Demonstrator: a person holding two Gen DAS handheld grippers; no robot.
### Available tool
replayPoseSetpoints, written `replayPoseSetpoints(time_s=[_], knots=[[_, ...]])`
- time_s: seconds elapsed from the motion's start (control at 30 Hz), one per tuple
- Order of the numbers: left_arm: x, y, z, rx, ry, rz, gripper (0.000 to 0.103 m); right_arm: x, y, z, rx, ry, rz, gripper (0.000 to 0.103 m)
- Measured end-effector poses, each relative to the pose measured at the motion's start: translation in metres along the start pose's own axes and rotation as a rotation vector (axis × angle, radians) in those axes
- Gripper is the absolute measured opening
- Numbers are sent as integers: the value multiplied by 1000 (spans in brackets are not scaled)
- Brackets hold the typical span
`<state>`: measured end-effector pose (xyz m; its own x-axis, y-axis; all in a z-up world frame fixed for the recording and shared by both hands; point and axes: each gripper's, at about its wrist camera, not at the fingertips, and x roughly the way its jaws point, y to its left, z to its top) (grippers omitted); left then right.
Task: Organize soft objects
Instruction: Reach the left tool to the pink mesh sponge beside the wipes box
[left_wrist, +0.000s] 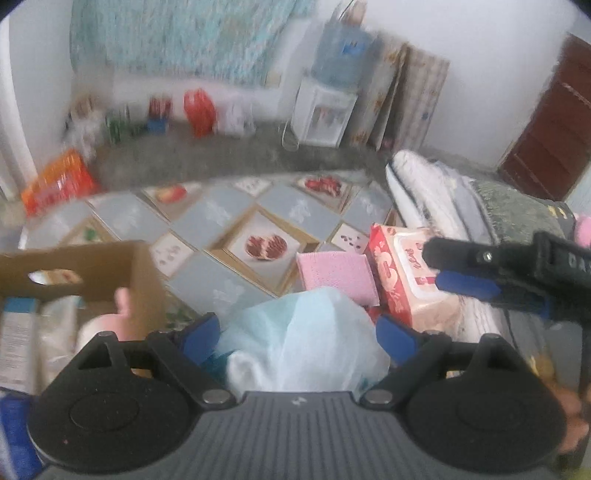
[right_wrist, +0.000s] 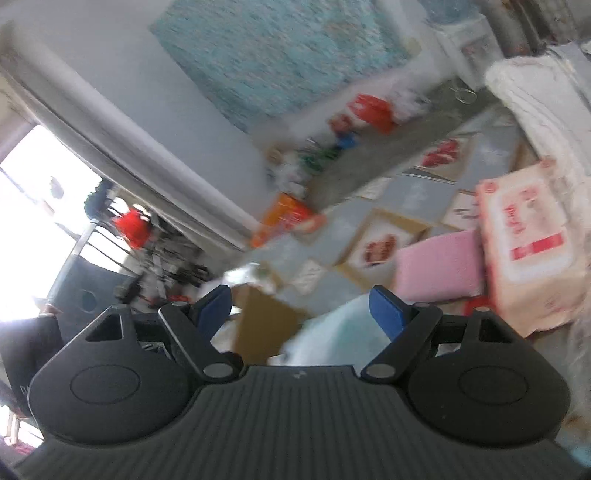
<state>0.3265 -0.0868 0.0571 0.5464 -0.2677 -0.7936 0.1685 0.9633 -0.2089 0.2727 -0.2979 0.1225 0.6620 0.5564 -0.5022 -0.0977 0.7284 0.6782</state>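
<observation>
My left gripper (left_wrist: 299, 338) stands open over a pale blue plastic bag (left_wrist: 303, 343) of soft stuff, which lies between its blue fingers; the blur hides any contact. To the left stands a cardboard box (left_wrist: 92, 273) holding a pink soft thing (left_wrist: 114, 317). A pink sponge block (left_wrist: 336, 273) and a red-and-white tissue pack (left_wrist: 402, 273) lie just beyond the bag. My right gripper (left_wrist: 454, 269) reaches in from the right above the tissue pack. In its own view the right gripper (right_wrist: 301, 306) is open and empty, above the box (right_wrist: 266, 325) and the bag (right_wrist: 332, 332), with the sponge block (right_wrist: 439, 266) and tissue pack (right_wrist: 528, 236) to the right.
The things lie on a cloth with a pomegranate pattern (left_wrist: 229, 221). Folded white bedding (left_wrist: 424, 192) and a green cushion (left_wrist: 517, 203) are stacked at the right. Behind stand a water dispenser (left_wrist: 325, 114), a red bag (left_wrist: 199, 110) and an orange package (left_wrist: 55, 184).
</observation>
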Motion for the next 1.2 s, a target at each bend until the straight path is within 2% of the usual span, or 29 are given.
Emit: replayPoseSetpoints(time_s=[0.13,0.2,0.33,0.47,0.57,0.77,0.87,1.0,1.2], knots=[[52,3,22,-57,93,13,90,37,-31,14,85,87,-53,82],[79,5,33,-88,150,9,87,60,-43,17,113,133,-87,82],[121,10,46,-152,232,3,84,103,-57,22,135,157,-165,84],[152,14,54,-193,288,-22,83,123,-73,32,174,184,-214,85],[166,16,55,-207,311,-30,83,133,-89,37,227,195,-219,89],[180,16,57,-219,330,-44,80,162,-114,41,309,246,-234,90],[187,15,59,-220,335,-47,78,171,-109,44,291,241,-243,92],[198,14,59,-229,359,-67,68,181,-103,46,283,260,-240,92],[211,12,58,-233,391,-94,68,182,-101,47,286,260,-227,94]])
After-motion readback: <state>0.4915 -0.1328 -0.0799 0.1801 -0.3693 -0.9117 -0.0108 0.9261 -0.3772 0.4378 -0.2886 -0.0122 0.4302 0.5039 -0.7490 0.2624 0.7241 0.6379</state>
